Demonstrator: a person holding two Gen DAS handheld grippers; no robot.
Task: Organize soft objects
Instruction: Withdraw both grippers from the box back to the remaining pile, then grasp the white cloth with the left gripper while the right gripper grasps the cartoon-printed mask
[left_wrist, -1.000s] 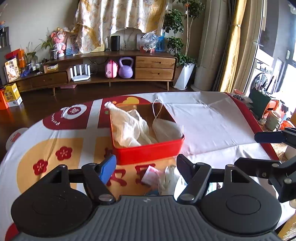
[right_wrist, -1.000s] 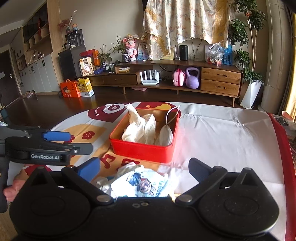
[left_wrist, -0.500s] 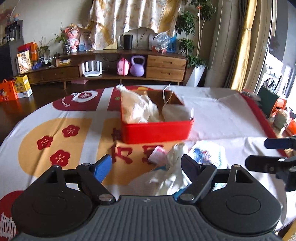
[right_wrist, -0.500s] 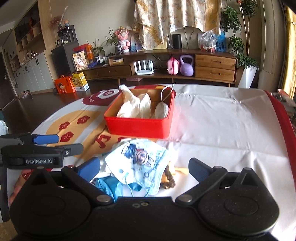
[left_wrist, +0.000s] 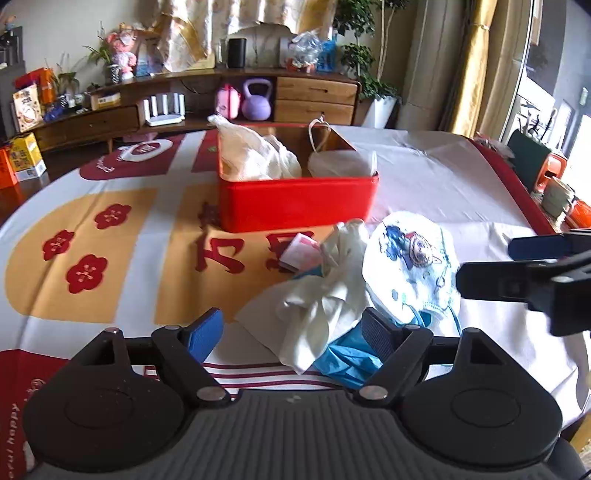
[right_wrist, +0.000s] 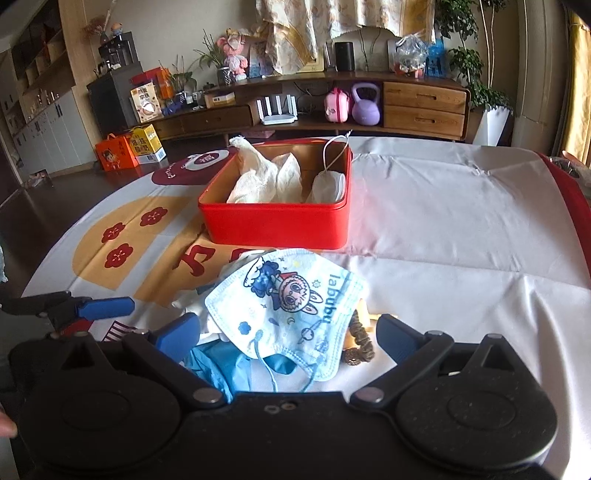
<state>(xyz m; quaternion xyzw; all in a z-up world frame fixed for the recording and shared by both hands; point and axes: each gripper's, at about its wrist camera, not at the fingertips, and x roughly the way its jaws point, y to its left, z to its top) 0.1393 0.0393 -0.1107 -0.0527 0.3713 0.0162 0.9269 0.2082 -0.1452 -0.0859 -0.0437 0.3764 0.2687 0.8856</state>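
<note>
On the printed tablecloth (left_wrist: 110, 295) a red box (right_wrist: 277, 225) and a cartoon face mask (right_wrist: 291, 299) are seen. Left gripper (left_wrist: 291, 336) and right gripper (right_wrist: 288, 334) are spread wide; nothing is pinched.

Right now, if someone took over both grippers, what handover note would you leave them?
Left gripper: open, empty, over the white cloth glove.
Right gripper: open, empty, over the cartoon-print face mask.
Done: cream cloths and a white mask lie in the red tin box.
Left: the pile in front of the box, also holding a blue glove, brown hair tie and small pink packet.
</note>
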